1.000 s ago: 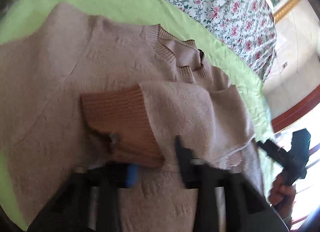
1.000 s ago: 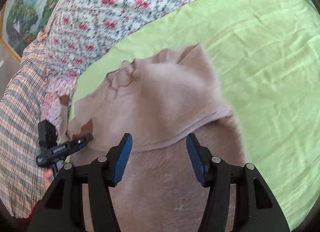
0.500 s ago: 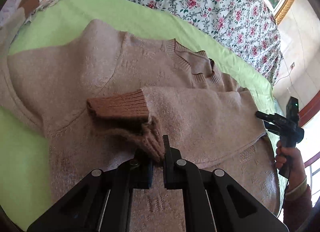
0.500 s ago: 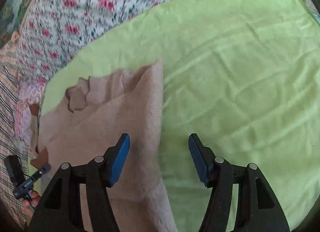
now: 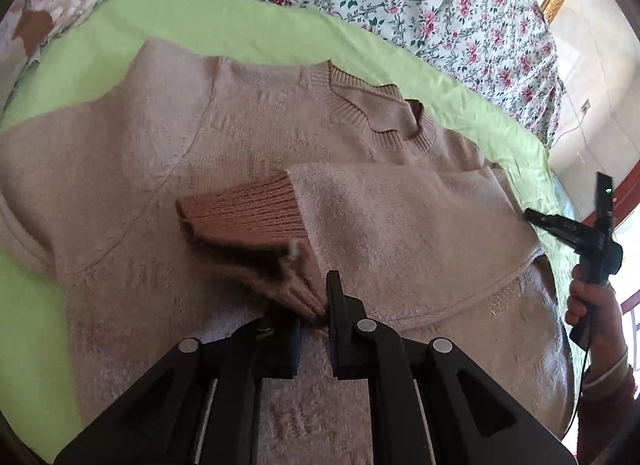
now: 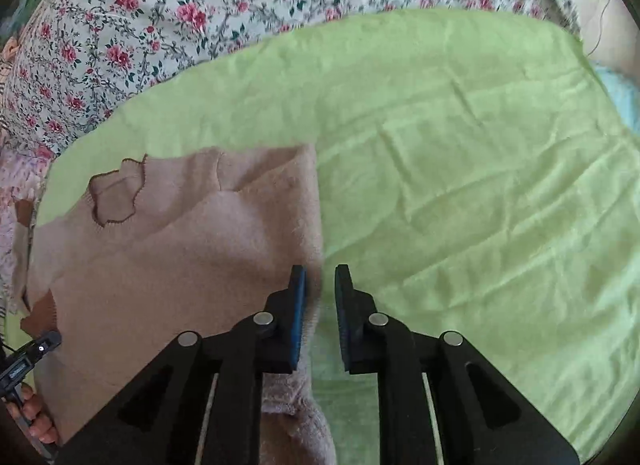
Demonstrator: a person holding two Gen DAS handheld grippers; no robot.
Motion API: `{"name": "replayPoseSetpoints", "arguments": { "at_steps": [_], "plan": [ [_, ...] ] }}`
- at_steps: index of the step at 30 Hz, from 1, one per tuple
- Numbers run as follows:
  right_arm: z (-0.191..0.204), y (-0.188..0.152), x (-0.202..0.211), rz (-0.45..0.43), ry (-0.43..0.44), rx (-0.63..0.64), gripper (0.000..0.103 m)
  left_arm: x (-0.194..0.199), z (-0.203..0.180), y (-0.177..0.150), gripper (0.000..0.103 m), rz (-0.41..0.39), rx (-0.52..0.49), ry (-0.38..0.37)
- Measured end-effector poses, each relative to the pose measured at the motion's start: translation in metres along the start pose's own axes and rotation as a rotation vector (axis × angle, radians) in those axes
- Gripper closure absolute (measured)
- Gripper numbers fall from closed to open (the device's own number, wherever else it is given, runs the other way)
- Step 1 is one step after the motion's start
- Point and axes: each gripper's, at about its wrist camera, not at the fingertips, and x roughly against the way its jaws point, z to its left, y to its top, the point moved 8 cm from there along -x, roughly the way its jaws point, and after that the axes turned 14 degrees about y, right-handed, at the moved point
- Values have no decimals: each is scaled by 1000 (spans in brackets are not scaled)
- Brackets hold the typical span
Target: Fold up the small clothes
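While left gripper point(image 5: 316, 305) loosens on ribbed cuff point(image 5: 244, 213), right gripper point(image 6: 320, 285) closes over fuzzy sweater point(image 6: 180, 257) edge, not pinching

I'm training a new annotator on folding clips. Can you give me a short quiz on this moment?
1. True or false: one sleeve of the sweater lies folded across its chest.
2. The sheet under the sweater is: A) white, B) light green, C) blue.
3. Which part of the sweater sits between the jaws of the left gripper?
Key: 1 true; 2 B; 3 the ribbed cuff, with those jaws starting to open.
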Motion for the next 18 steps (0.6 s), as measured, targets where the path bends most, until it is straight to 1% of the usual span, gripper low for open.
{"name": "replayPoseSetpoints", "arguments": {
  "at_steps": [1,2,3,4,6,8,10,12,13,14,16,17,18],
  "plan": [
    [14,-2,4,1,48,32,86,1,1,-1,90,-2,0,4],
    [30,-7,3,21,99,67,82,1,2,-3,89,1,4,6],
    [40,-14,-1,48,129,85,79,1,4,-4,89,9,13,7],
    [43,-23,-9,87,131,87,75,1,4,-6,88,14,21,6],
    [27,-40,-22,145,74,59,73,4,7,-9,86,15,27,9],
    [20,-42,-16,110,123,-7,74,12,15,-17,83,15,25,25],
    [25,-42,-3,100,138,-32,72,22,26,-23,85,17,20,50],
    [36,-43,8,88,190,-23,62,38,43,-23,84,-8,29,84],
    [44,-46,13,89,222,-17,54,46,52,-19,79,-25,39,93],
    [51,-50,16,94,246,-9,51,54,63,-13,73,-43,52,111],
    [69,-61,17,115,287,14,51,64,86,2,44,-84,83,158],
    [78,-65,16,127,305,20,51,71,105,16,39,-111,106,205],
    [86,-69,14,139,324,22,51,74,116,23,36,-121,115,230]
  ]
}}
